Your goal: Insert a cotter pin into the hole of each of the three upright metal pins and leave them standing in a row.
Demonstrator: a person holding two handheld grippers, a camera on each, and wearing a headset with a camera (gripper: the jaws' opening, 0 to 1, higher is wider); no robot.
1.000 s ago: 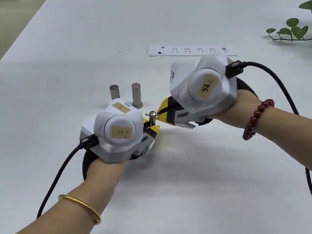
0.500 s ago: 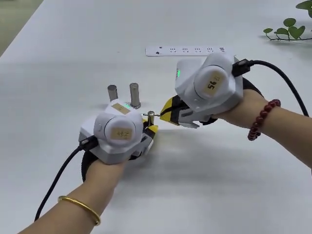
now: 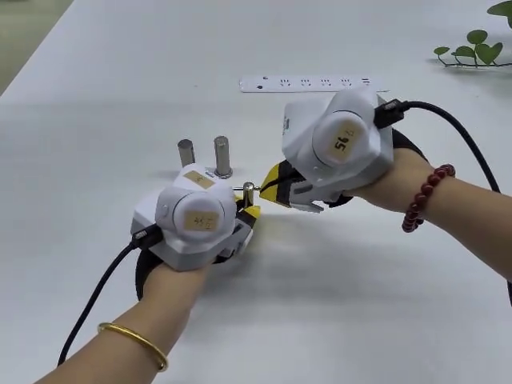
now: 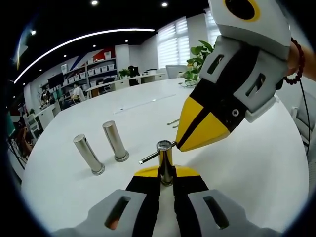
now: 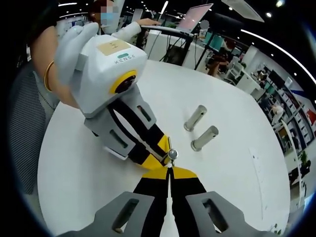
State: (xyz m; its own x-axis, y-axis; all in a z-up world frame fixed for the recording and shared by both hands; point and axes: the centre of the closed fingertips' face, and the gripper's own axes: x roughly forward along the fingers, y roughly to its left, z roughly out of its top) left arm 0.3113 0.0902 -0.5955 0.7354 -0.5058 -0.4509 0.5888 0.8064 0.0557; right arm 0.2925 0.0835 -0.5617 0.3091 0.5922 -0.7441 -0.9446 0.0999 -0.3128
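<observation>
Left gripper (image 4: 165, 174) is gripping the upright metal pin (image 4: 165, 154), jaws narrow around its base. Right gripper (image 5: 169, 170) is pinching the cotter pin (image 4: 148, 158), which is poking through the metal pin's hole. Two other pins (image 4: 115, 140) are standing near the metal pin.

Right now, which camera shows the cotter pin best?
The left gripper view: the cotter pin lies side-on, passing through the top of the held metal pin. The right gripper view shows it end-on, a thin line held in the right gripper. The head view shows a tiny sliver beside the metal pin.
</observation>
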